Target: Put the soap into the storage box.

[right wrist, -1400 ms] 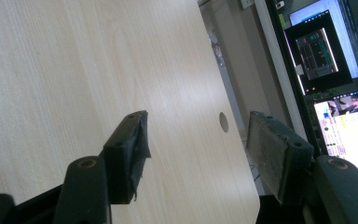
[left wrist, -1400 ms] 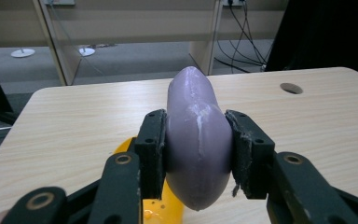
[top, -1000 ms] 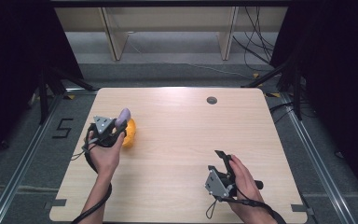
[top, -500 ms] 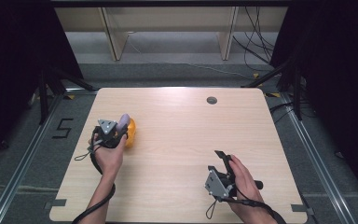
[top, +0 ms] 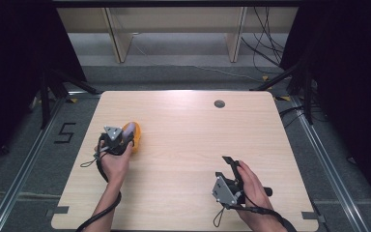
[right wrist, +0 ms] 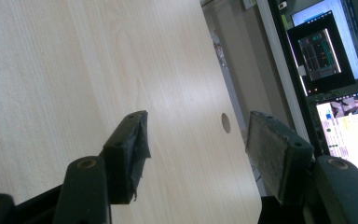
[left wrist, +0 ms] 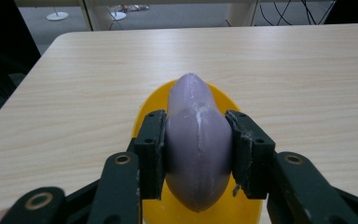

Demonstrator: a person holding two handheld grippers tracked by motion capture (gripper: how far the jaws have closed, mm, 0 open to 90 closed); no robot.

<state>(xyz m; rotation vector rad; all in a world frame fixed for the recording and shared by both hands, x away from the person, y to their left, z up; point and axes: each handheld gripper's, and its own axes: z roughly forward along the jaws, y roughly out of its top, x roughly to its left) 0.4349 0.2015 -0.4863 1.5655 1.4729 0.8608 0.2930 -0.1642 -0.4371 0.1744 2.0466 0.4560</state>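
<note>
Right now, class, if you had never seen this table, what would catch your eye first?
The bright yellow dish near the table's left edge stands out, with a pale purple eggplant just above it. The left claw is clamped on that eggplant from both sides. Nearer the front right corner, the right claw stands open over bare wood.

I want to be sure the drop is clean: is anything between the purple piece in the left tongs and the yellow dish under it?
Nothing visible: the purple piece, clamped in the left tongs, sits directly over the yellow dish.
</note>
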